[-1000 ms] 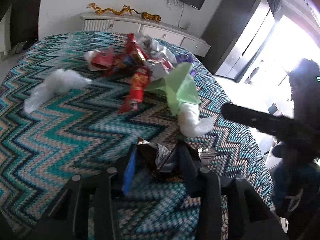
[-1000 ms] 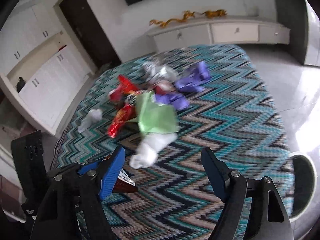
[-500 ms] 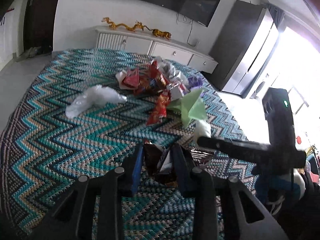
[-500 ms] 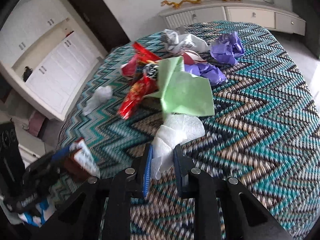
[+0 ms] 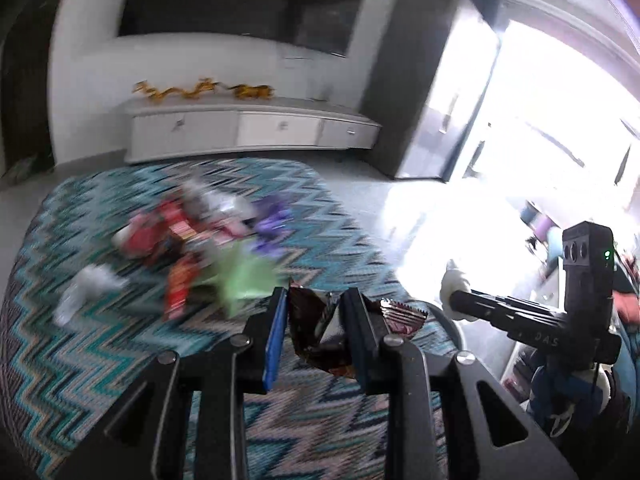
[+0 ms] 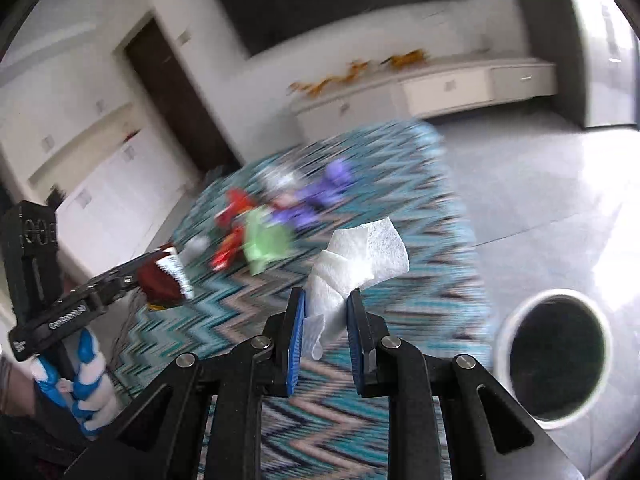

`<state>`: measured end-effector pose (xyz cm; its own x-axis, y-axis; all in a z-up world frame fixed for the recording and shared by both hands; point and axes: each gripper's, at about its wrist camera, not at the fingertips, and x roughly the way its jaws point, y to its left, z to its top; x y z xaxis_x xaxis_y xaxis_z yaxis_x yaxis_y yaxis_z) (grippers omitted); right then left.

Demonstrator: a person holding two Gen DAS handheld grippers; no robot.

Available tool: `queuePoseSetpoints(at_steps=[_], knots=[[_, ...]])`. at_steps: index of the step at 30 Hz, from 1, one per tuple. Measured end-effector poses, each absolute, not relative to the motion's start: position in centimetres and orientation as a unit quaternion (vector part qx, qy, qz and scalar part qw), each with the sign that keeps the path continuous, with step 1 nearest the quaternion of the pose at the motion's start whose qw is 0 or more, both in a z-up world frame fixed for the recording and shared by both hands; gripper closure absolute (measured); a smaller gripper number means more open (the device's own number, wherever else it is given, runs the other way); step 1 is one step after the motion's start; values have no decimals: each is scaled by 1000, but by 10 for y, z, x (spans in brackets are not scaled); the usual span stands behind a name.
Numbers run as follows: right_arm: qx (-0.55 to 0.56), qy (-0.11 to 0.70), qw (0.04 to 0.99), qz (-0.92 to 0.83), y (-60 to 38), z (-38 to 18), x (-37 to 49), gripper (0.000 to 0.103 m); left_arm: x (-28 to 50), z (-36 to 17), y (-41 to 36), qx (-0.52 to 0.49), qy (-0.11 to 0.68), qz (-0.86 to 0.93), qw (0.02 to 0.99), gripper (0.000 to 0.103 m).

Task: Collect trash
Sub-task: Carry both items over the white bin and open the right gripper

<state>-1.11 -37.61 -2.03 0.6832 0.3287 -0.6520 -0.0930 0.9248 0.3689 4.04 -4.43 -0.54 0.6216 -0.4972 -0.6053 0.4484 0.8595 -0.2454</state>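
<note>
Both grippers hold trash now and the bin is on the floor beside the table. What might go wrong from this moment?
1. The right gripper pinches only the lower part of the white tissue; the loose top may tear or slip out before reaching the bin.
2. The left gripper holds the brown wrapper with a foil end sticking out sideways, so it might twist free.
3. Both views are blurred, which suggests fast motion; a drop could miss the bin.

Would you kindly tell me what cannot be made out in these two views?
- Trash pile: motion blur in both views; the pieces cannot be told apart.
- Brown wrapper: its print is unreadable, its sides hidden by the left jaws.
- Bin: dark inside, contents unseen in the right view.
- White tissue: lower part hidden between the right jaws.
</note>
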Motion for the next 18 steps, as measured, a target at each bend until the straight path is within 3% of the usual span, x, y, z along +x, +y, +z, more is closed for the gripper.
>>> queuePoseSetpoints(at_steps=[7,18], knots=[[210,368,906,10,-486,-53,-33,81,60,4,-164,14,357,-328,875,76],[288,413,862,-56,-569,-154,-16,78,95,-52,-330,79,413,-388,820,76]])
